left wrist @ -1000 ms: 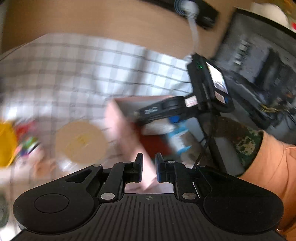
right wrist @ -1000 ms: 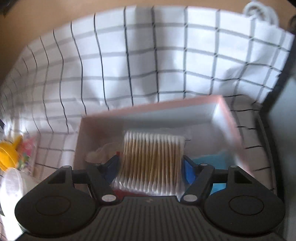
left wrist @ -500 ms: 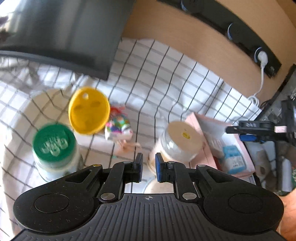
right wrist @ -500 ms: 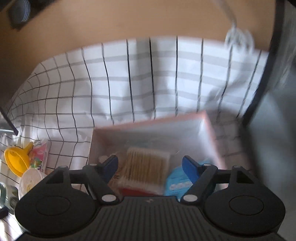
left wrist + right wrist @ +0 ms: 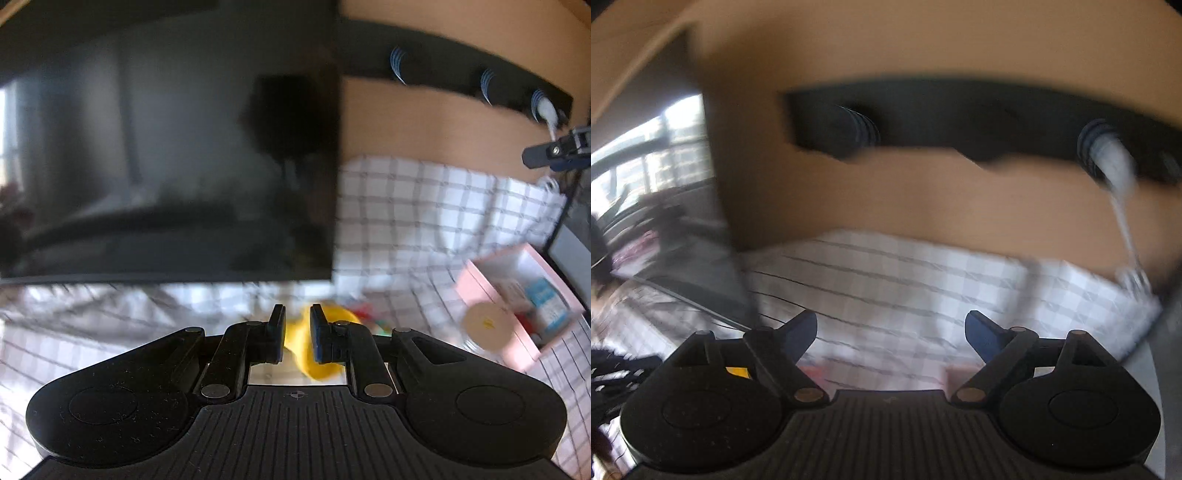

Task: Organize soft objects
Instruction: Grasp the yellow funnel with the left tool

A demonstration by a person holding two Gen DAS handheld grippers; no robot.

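Observation:
In the left wrist view my left gripper (image 5: 297,332) is shut and empty, raised above the checked cloth (image 5: 424,206). A yellow lid-like object (image 5: 317,354) lies on the cloth just below and behind its fingertips, with a colourful soft item (image 5: 369,314) beside it. The pink box (image 5: 524,295) holding packets sits at the right, a clear jar with a tan lid (image 5: 487,325) in front of it. My right gripper (image 5: 891,332) is open and empty, raised and facing the wall; it also shows in the left wrist view (image 5: 557,153).
A large dark monitor (image 5: 166,147) stands at the back left over the cloth. A black power strip (image 5: 960,118) with a white plug (image 5: 1112,158) is on the tan wall. The pink box's rim (image 5: 956,373) peeks below my right gripper. Both views are blurred.
My right gripper let go of the cotton swabs into the pink box, opened, then lifted and tilted up to the wall. My left gripper swung left and up toward the monitor, still shut.

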